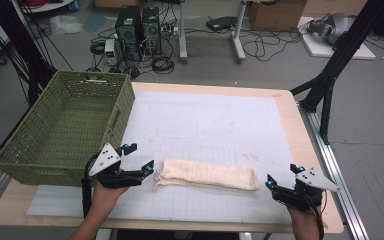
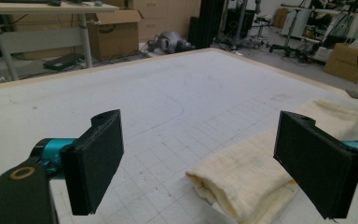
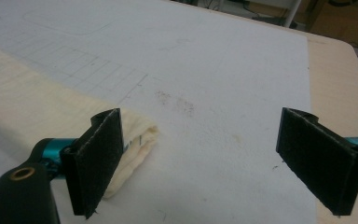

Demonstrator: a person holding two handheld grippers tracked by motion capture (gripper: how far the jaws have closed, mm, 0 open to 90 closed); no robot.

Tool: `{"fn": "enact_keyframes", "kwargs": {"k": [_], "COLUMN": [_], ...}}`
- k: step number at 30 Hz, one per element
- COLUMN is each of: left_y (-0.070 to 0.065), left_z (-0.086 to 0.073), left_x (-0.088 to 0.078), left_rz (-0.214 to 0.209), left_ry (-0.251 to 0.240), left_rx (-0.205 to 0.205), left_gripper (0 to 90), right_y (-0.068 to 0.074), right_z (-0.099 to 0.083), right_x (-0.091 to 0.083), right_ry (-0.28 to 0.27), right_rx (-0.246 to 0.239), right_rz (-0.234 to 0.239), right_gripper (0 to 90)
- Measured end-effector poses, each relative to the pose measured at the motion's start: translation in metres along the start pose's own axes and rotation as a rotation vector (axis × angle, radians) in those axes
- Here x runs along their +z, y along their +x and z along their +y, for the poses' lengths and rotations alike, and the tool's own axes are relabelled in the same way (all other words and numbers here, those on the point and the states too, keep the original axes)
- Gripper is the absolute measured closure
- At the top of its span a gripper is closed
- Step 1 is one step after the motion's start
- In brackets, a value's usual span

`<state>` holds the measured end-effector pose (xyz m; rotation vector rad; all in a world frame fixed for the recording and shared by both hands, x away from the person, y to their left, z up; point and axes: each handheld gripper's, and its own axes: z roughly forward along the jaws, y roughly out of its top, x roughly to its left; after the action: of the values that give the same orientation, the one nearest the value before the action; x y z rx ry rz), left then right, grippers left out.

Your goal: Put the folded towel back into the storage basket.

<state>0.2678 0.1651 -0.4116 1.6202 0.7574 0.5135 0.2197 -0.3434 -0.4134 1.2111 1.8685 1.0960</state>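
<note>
Lying lengthwise along the near edge of the table (image 1: 307, 132), a folded cream cloth (image 1: 207, 174) rests on the white gridded mat (image 1: 215, 125) between two hand-held grippers. At the cloth's left end, the left gripper (image 1: 139, 157) hovers with its jaws spread wide, one black pad above the mat and the other close to the cloth's open, layered end; in the left gripper view the cloth (image 2: 265, 172) sits low between the pads, nearer the right one, and nothing is pinched. Just beyond the cloth's right end, toward the table's near right corner, the right gripper (image 1: 282, 175) is likewise spread and empty. In the right gripper view the rounded end of the cloth (image 3: 37, 116) passes behind the left pad, with bare mat showing between the jaws. A person's hand (image 1: 105, 195) grips each tool from the near edge. At the table's left edge stands a green woven basket (image 1: 25, 135), overhanging the side, well apart from the cloth.
</note>
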Motion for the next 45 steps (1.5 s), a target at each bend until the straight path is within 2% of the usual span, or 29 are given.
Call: {"fn": "enact_keyframes", "kwargs": {"k": [7,13,15,20,25,32,38,40,45], "left_y": [-0.002,-0.002,-0.003,-0.002,-0.005,-0.01,-0.017,-0.017,-0.017], "left_z": [-0.001,-0.001,-0.001,0.0,0.008,0.025,0.036,0.04,0.046], "left_x": [-0.004,-0.003,-0.003,-0.004,-0.006,-0.008,-0.007,-0.004,0.001], "left_rz": [0.004,-0.005,-0.008,-0.006,-0.02,-0.052,-0.088,-0.111,-0.126], "left_ry": [-0.002,0.002,0.007,-0.01,-0.039,-0.043,-0.024,-0.018,-0.032], "left_rx": [0.013,0.005,0.005,-0.003,-0.016,-0.008,0.006,0.003,-0.017], "left_gripper": [16.4,16.4,16.3,17.0,17.0,16.7,16.6,16.6,17.1], "right_y": [0.0,0.002,0.002,0.002,0.003,0.003,0.002,0.001,-0.001], "right_z": [0.001,0.002,0.002,0.002,0.001,0.001,0.0,0.0,-0.001], "right_x": [0.004,0.006,0.006,0.006,0.006,0.008,0.006,0.005,0.006], "right_ry": [-0.001,0.001,-0.003,-0.005,0.003,0.016,0.012,0.011,0.009], "right_rx": [-0.004,-0.008,0.006,0.004,0.001,-0.004,0.004,0.003,0.007], "right_rz": [0.01,0.028,0.032,0.038,0.042,0.034,0.033,0.03,0.028], "right_gripper": [13.5,13.5,13.7,14.0,14.1,14.2,14.2,14.3,14.3]}}
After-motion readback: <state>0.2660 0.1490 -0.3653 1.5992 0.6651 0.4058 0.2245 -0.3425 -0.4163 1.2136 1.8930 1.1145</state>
